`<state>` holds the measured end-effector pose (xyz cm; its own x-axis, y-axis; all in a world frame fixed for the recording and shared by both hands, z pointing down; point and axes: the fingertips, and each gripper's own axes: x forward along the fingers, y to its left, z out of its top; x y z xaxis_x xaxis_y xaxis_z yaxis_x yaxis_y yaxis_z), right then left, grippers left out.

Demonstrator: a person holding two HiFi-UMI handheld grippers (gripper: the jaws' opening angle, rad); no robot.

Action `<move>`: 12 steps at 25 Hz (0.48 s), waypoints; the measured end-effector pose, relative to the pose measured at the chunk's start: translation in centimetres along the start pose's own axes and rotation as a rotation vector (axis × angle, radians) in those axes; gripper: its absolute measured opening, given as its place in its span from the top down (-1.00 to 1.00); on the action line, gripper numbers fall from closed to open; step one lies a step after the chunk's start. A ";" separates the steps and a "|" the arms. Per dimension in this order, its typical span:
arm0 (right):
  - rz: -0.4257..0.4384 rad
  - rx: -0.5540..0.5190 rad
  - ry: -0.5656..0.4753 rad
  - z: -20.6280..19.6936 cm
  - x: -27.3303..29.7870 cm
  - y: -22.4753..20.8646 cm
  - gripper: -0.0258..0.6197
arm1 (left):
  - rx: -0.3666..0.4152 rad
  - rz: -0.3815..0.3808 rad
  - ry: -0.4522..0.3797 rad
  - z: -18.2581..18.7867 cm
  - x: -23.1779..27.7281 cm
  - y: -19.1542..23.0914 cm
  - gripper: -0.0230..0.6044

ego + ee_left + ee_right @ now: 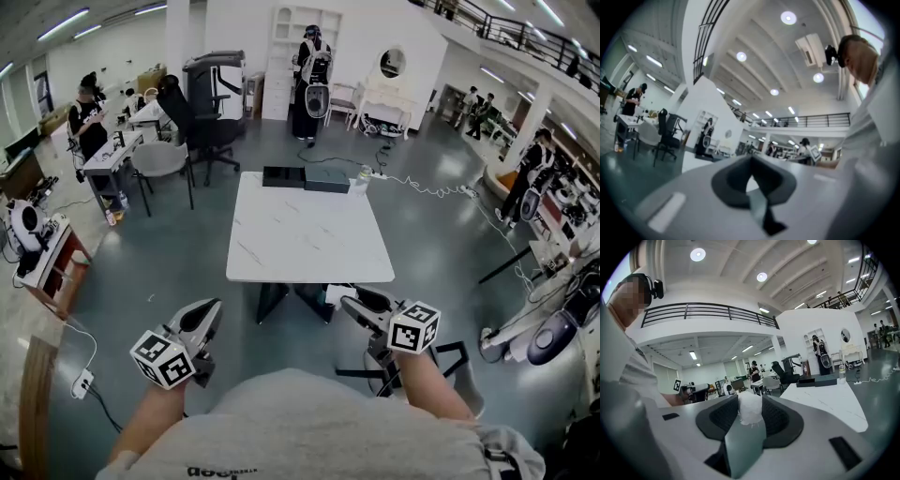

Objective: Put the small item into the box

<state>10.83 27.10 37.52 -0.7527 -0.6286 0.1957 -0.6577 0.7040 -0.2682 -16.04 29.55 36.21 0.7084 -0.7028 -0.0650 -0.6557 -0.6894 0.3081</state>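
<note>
While clamped on the small white item (750,412), carry right gripper (349,303) steadily across table (309,246) to box (282,175); hold left gripper (212,311), jaws together and empty, clear.

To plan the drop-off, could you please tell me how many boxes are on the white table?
2. The black box sits at the table's far edge; the grey box lies right beside it.

No legible text or labels.
</note>
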 end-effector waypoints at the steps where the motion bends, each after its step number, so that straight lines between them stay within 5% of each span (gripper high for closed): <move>1: 0.001 0.002 -0.001 0.0 -0.1 -0.2 0.42 | 0.001 0.000 0.001 -0.1 0.2 -0.1 0.91; 12: 0.029 0.025 -0.018 0.0 -2.2 -2.3 0.41 | 0.019 0.006 0.012 -0.4 2.7 -2.3 0.91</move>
<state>14.02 26.83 37.75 -0.7709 -0.6138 0.1704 -0.6341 0.7138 -0.2973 -12.48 29.31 35.72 0.7073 -0.7050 -0.0514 -0.6648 -0.6881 0.2908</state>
